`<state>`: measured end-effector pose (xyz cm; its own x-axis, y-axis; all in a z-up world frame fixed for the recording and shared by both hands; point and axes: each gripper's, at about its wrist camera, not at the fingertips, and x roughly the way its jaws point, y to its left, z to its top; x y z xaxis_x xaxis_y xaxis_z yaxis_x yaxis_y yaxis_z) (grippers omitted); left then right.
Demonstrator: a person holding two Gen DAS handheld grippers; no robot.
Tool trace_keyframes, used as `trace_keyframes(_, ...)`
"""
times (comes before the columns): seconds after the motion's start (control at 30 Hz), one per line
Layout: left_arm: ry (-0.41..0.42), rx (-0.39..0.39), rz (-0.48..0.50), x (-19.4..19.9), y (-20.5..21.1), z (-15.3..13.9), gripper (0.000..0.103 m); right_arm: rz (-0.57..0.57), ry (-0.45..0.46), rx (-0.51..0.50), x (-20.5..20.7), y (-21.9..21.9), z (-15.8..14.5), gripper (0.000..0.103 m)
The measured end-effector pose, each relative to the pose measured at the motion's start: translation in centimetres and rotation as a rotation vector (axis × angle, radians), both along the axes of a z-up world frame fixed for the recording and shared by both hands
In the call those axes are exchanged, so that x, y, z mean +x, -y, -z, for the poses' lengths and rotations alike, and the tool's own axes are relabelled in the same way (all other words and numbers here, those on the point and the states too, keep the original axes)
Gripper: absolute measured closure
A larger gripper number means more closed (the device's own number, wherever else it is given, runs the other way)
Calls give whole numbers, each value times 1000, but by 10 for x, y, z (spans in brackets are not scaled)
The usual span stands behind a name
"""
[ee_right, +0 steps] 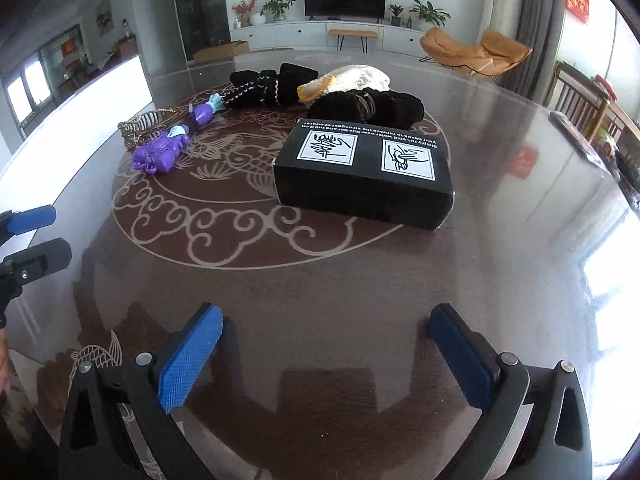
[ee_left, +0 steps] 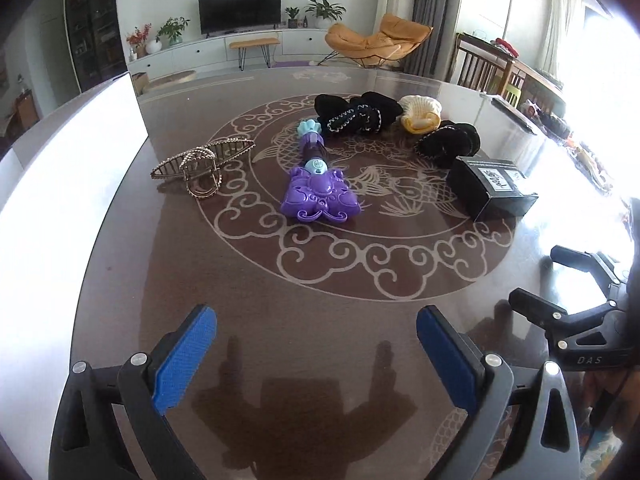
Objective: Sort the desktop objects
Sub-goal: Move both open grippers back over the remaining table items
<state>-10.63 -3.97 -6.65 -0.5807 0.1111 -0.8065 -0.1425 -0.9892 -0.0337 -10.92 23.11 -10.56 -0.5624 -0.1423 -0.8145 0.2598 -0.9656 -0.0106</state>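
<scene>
Underfoot, so to speak: a glossy dark-brown surface (ee_left: 280,320) with a pale fish-and-cloud medallion, reflective enough to mirror both tools. Room behind: white low cabinet, black television (ee_left: 239,9), potted plants, tan lounge chair (ee_left: 376,40), wooden chairs at right.

Items, grouped near the medallion's far half:
- purple plastic toy wand (ee_left: 316,188), moulded, with teal cap, lying flat;
- gold metal hair claw clip (ee_left: 200,164), openwork, left of the wand, apart from it;
- black knitted piece with pale stitched edging (ee_left: 356,114);
- cream and yellow knitted piece (ee_left: 420,114), just beside it;
- second black knitted piece (ee_left: 448,142), touching the box's far side;
- black cardboard box (ee_right: 364,168), rectangular, two white instruction panels on top.

Left view alone shows the clip whole; in the right view the wand partly hides it. Right view alone shows the box's printed text, upside down.

Left claw (ee_left: 316,364): blue ribbed pads spread wide, nothing between, above bare surface. Right claw (ee_right: 324,360): likewise spread, empty, near side of the box.
</scene>
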Motion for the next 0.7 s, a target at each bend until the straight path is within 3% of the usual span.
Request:
trace_keyframes(0.13, 47, -17, -29, -20, -2, 17, 1, 2, -2, -1, -1, 2, 1, 0)
trace_keyframes(0.27, -4, -43, -43, -18, -7, 23, 0, 4, -4, -3, 1, 2, 2, 0)
trace_keyframes(0.7, -3, -46, -51, -19, -7, 22, 0, 6, -7, -3, 4, 2, 2, 0)
